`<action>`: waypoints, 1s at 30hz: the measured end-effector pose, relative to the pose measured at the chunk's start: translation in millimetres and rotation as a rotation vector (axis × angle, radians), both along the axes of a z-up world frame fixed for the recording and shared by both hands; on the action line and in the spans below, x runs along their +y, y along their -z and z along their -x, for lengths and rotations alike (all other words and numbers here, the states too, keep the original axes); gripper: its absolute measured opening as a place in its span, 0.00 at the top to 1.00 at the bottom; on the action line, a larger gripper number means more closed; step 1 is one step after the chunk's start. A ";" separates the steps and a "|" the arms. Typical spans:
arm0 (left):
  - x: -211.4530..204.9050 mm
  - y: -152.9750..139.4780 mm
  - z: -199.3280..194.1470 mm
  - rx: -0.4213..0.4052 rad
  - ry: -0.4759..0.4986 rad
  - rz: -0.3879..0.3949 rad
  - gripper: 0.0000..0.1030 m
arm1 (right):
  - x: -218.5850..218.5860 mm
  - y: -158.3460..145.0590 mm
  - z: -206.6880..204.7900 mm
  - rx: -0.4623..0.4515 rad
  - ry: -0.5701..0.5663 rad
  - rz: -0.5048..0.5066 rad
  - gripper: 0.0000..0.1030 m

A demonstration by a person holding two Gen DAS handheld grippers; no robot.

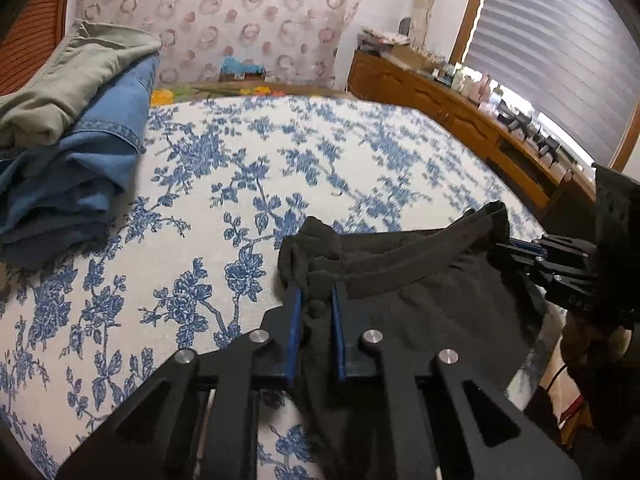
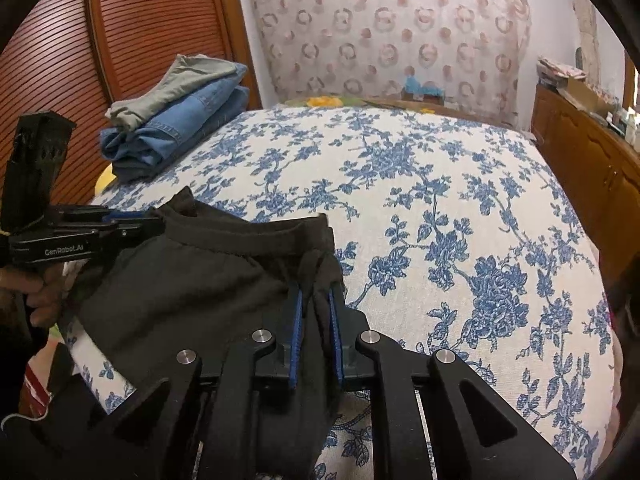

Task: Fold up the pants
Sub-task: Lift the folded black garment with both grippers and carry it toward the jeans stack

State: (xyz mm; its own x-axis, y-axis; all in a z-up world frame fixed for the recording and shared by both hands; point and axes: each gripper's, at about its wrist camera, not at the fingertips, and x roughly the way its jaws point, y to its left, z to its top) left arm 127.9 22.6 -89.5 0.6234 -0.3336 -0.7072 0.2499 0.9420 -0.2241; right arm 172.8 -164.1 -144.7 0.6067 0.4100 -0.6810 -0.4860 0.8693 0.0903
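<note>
We see black pants on the bed at its near edge, waistband pinched at either end by left tongs and right tongs, both narrow. Folded clothes sit at ten o'clock. Only the left view shows the window.

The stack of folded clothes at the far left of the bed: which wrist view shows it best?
The right wrist view: the stack of folded clothes sits whole there, grey piece over blue denim, on the bed. The left wrist view shows it larger but cut off by the frame's left edge.
</note>
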 end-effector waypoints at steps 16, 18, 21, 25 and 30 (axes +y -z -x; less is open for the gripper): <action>-0.1 -73.7 30.9 -0.219 -0.010 0.010 0.90 | 4.0 -62.0 14.9 -0.147 -0.014 -0.035 0.91; 1.7 -79.5 32.4 -0.236 -0.016 0.006 0.90 | 5.7 -70.2 14.6 -0.165 -0.021 -0.034 0.91; 6.0 -87.3 32.0 -0.260 -0.032 0.000 0.90 | 10.1 -81.6 12.2 -0.191 -0.034 -0.033 0.91; 14.7 -96.4 29.6 -0.281 -0.050 -0.003 0.90 | 20.5 -94.2 5.5 -0.220 -0.053 -0.029 0.91; 29.8 -105.6 26.9 -0.307 -0.078 -0.005 0.90 | 37.3 -106.1 -6.1 -0.250 -0.088 -0.011 0.91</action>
